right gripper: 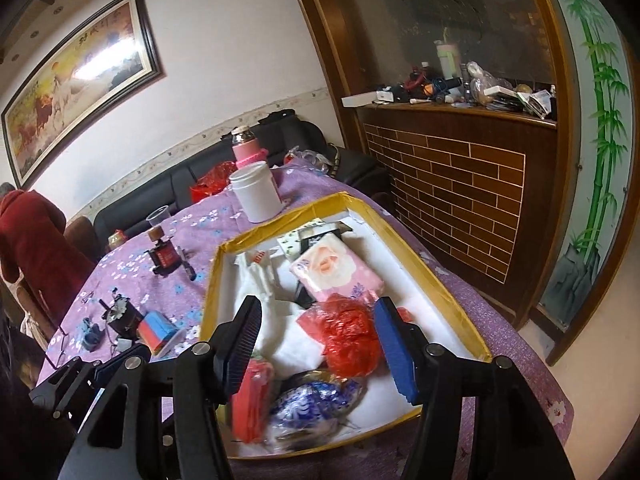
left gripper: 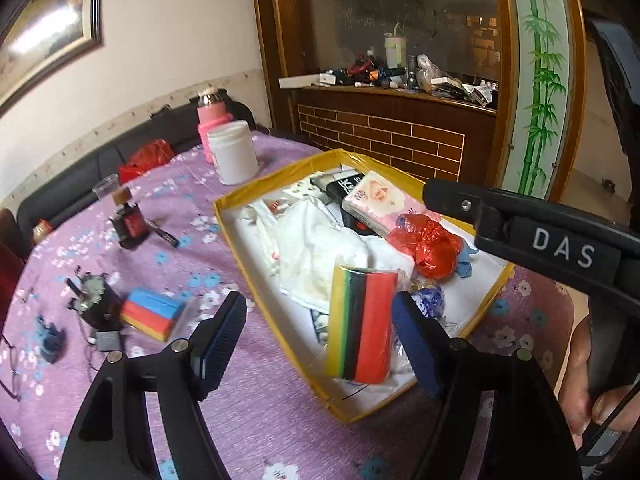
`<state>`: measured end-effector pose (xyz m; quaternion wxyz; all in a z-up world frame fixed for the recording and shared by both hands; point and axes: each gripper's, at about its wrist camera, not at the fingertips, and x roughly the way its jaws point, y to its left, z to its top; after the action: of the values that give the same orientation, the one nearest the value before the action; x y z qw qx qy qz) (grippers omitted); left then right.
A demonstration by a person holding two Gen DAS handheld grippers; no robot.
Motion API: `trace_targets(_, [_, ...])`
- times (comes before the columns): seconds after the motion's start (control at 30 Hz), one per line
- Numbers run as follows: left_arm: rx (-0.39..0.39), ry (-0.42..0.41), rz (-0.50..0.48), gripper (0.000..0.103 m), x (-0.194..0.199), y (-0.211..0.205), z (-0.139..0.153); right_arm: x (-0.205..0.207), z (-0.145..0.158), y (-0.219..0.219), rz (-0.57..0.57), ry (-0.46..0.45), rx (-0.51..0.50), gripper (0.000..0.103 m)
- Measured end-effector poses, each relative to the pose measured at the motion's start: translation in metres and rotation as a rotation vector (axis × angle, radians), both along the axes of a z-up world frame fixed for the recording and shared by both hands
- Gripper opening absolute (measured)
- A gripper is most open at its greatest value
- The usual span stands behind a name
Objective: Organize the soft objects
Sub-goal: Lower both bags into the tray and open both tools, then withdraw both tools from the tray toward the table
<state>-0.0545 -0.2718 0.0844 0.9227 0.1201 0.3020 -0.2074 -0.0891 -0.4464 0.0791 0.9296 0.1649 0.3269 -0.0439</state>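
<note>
A striped sponge [left gripper: 362, 326] stands on end inside the yellow-rimmed box [left gripper: 280, 340], directly between the spread fingers of the left tongs [left gripper: 320, 336]; whether either pad touches it cannot be told from the left wrist view, though a gap shows on the left side and the blue pad [left gripper: 416, 344] sits very near its right edge. The sponge looks light and springy, likely to squash rather than slip; a hold across its broad faces near the middle would probably serve best, since its upright stance suggests it could topple at a nudge. The left tongs are wide apart and hold nothing.

The right tongs [right gripper: 320, 344] hang over the same box, fingers also well apart and empty; between them and just beyond lies a crumpled red plastic bag [right gripper: 350, 338], thin and crackly, apt to be pinched anywhere. Beneath those tongs rests a blue-and-white patterned bundle [right gripper: 316, 404], blurred; ahead sit white cloths [right gripper: 280, 332] and a pink tissue pack [right gripper: 338, 272], soft and yielding.

Left of the left tongs, outside the box on the purple floral tablecloth [left gripper: 224, 408], a second sponge [left gripper: 154, 314] in blue, red and yellow lies beside small dark gadgets [left gripper: 94, 300]; it appears still to be gathered.
</note>
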Motion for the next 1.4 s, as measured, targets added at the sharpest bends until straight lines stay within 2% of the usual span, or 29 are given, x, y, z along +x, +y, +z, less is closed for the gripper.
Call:
trace_targets(0.23, [0.003,-0.071,0.019,0.078,-0.021,0.019,0.013,-0.007,0.013,0.026,0.041,-0.017,-0.029,0.067])
trace_targets(0.43, [-0.020,-0.089,0.046,0.078,-0.026,0.042,0.018,-0.007,0.020,0.056,0.095,-0.019,-0.053,0.067])
trace_targets(0.97, [-0.127,-0.039,0.177,0.078,-0.013,0.117,0.015,0.010,0.014,0.122,0.218,0.021,-0.110,0.067])
trace_targets(1.33, [-0.153,-0.012,0.297,0.078,0.002,0.166,0.004,0.032,0.002,0.155,0.284,0.059,-0.120,0.069])
trace_targets(1.4, [-0.155,-0.014,0.317,0.079,0.003,0.172,0.001,0.032,0.001,0.160,0.290,0.056,-0.125,0.073])
